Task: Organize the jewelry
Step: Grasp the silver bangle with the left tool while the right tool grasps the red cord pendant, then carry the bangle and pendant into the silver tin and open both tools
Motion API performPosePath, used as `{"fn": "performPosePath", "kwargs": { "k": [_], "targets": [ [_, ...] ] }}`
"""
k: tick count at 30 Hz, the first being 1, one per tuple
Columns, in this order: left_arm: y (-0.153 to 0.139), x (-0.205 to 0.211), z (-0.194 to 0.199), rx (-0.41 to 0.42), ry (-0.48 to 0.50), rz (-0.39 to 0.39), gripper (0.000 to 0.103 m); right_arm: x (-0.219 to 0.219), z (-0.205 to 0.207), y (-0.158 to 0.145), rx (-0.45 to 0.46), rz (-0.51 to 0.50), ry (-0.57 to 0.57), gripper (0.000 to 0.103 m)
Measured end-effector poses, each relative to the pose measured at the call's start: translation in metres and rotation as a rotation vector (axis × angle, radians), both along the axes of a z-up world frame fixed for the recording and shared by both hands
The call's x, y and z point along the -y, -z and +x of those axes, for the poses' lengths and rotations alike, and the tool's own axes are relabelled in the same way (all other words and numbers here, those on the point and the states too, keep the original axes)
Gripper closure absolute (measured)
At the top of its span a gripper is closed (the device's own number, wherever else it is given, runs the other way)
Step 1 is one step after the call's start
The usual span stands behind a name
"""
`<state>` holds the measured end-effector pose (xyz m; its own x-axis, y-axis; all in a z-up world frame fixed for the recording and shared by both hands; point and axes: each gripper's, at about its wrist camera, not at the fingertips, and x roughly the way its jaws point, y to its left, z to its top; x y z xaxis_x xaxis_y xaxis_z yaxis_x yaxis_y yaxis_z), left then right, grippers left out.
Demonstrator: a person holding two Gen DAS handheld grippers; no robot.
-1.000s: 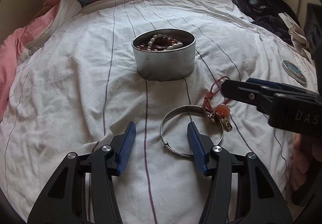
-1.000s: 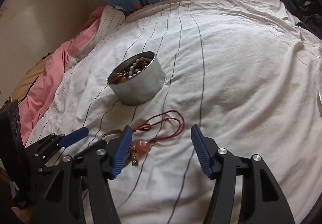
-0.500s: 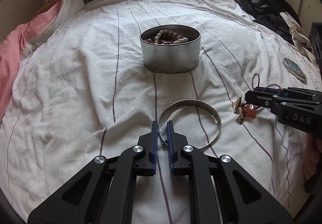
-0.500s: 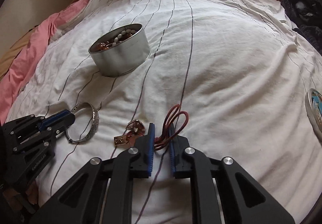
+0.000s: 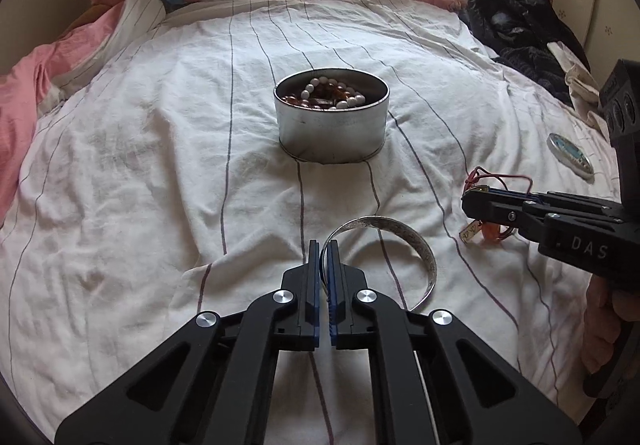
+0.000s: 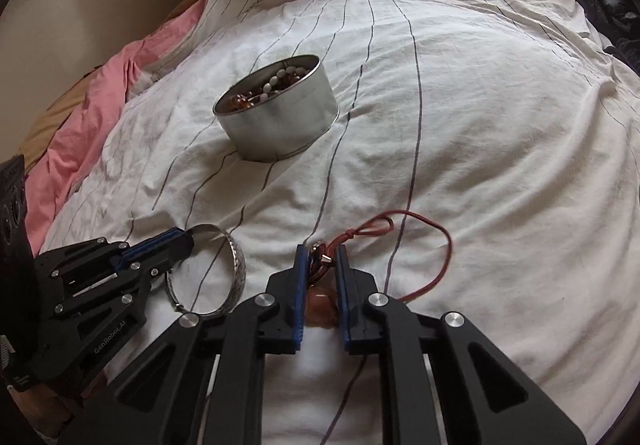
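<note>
Both claws pinching jewelry

My left gripper [image 5: 324,245] pinches the bangle [image 5: 416,245]; right gripper [image 6: 322,251] closing on the pendant [image 6: 320,301], half hidden between pads; tin [image 5: 332,133] well ahead

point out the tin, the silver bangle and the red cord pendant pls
tin [image 5: 331,133], left wrist view, on its front wall.
silver bangle [image 5: 416,245], left wrist view, on the band's inner face.
red cord pendant [image 6: 446,249], right wrist view, on the cord loop.

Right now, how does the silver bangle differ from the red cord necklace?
The silver bangle is a rigid metal ring; the red cord necklace is a soft loop with an orange pendant. The left gripper holds the bangle; the right gripper is closing on the necklace. Both are outside the tin.
</note>
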<state>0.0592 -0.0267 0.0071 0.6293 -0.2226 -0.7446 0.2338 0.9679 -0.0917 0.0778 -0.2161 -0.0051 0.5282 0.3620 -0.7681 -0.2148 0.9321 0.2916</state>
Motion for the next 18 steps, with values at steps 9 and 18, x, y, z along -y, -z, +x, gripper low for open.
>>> {"fn": "performPosePath", "kwargs": {
  "k": [9, 18],
  "targets": [
    [-0.011, -0.010, 0.008, 0.010, -0.018, -0.056, 0.099, 0.008, -0.004, -0.020, 0.084, 0.147, -0.001, 0.089],
    [-0.023, -0.008, 0.017, 0.045, -0.023, -0.086, 0.098, -0.009, -0.005, -0.034, 0.156, 0.109, -0.069, 0.089]
  ]
}}
